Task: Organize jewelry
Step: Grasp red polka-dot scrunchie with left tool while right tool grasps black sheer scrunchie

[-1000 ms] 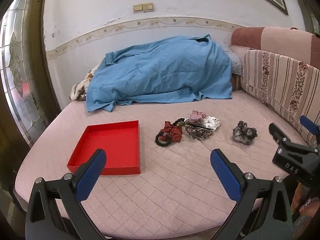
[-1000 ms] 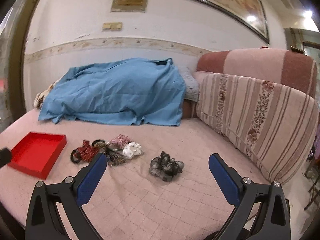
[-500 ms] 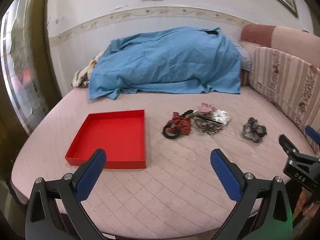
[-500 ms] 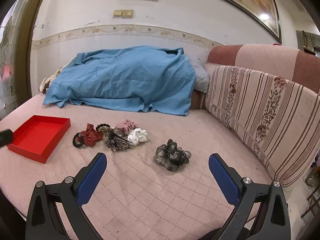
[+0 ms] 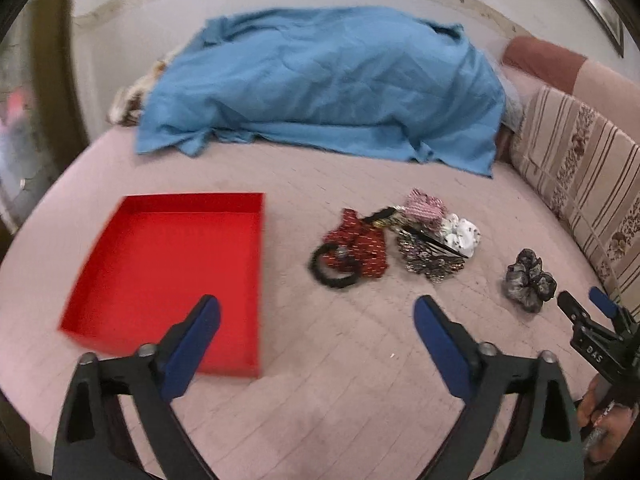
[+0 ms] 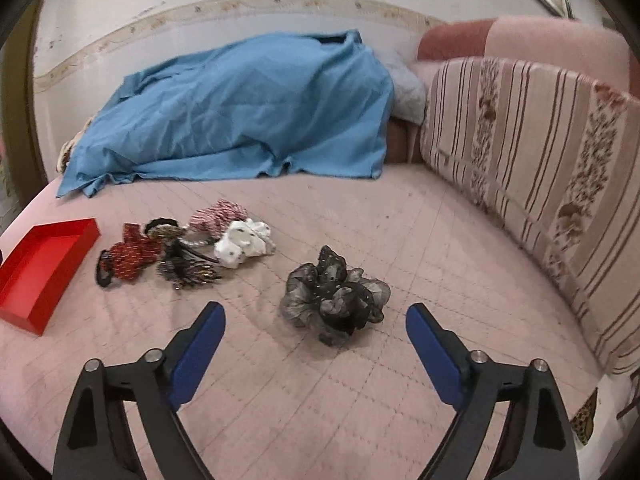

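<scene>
Scrunchies (image 6: pixel 335 295) beside red tray (image 6: pixel 24 304)

- The left gripper (image 5: pixel 316 316) tilts downward, its blue-padded jaws wide apart but closing, with nothing between them.
- The right gripper (image 6: pixel 316 322) also tilts downward, its jaws wide and closing, gripping nothing.
- In the left wrist view the right gripper shows at the right edge, with part of the hand (image 5: pixel 600 420) holding it.
</scene>
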Available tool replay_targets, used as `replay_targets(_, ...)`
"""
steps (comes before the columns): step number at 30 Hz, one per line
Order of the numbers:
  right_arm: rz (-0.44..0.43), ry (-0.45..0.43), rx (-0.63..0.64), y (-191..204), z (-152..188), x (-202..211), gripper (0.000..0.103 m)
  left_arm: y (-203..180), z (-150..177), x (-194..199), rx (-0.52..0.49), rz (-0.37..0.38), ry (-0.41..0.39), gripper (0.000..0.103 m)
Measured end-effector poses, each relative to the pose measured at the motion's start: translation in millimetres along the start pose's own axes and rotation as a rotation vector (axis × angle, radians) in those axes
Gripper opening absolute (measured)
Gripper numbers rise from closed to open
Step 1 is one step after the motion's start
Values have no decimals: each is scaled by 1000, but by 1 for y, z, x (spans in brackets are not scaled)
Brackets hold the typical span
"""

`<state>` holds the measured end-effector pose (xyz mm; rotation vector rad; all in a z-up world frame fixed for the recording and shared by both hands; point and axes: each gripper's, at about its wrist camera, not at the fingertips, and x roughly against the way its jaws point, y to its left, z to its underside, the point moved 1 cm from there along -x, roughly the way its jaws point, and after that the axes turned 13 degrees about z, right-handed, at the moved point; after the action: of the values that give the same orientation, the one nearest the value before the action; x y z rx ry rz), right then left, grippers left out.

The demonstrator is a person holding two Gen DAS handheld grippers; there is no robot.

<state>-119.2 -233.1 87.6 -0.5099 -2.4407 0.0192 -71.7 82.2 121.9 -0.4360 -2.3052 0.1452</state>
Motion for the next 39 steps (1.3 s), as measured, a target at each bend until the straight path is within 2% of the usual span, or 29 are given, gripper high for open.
replay_targets(1, -5, 12, -3, -1, -1, -8, 89, -2, -3, -10, -3, 12, 20, 76)
replay_targets(2, -9, 23, -7, -3, -3, -16, 86, -5, -6, -22, -5, 29, 48, 70)
replay_targets(5, -13, 59, -32, -8, -6, -39, 84, -11, -13, -57, -2, 66, 95, 69)
replay_targets(11, -30, 96, -75, -12, -9, -68, 80, -18, -22, -108, -49, 73, 156, 68)
replay_targets(12, -31, 105, -82, -12, -8, -72, 80, -18, -24, -117, -50, 74, 163, 67)
replay_targets(14, -41, 127, -90, -12, -7, -78, 79, -18, -29, -131, -51, 87, 174, 57)
replay_targets(16, -58, 144, -97, -13, -6, -83, 78, -20, -34, -142, -57, 103, 187, 50)
replay_targets(21, -75, 159, -97, -11, -7, -92, 74, -28, -41, -175, -108, 142, 235, 46)
replay_targets(25, -88, 176, -101, -11, -7, -100, 70, -33, -39, -194, -152, 134, 281, 44)
replay_targets(27, -94, 189, -110, -11, -7, -105, 68, -32, -37, -200, -161, 126, 297, 37)
replay_targets(28, -95, 194, -114, -11, -7, -107, 68, -31, -36, -203, -161, 114, 305, 25)
replay_targets(29, -94, 201, -118, -11, -6, -109, 66, -30, -36, -204, -158, 109, 308, 9)
replay_targets(31, -99, 214, -125, -11, -6, -113, 58, -26, -37, -204, -137, 115, 306, 7)
replay_targets(33, -119, 226, -138, -12, -5, -115, 39, -24, -38, -197, -119, 130, 289, 7)
replay_targets(36, -151, 226, -164, -15, -4, -113, 22, -24, -41, -179, -73, 176, 257, 6)
replay_targets(39, -166, 218, -177, -16, -5, -109, 15, -29, -44, -155, -57, 232, 220, 6)
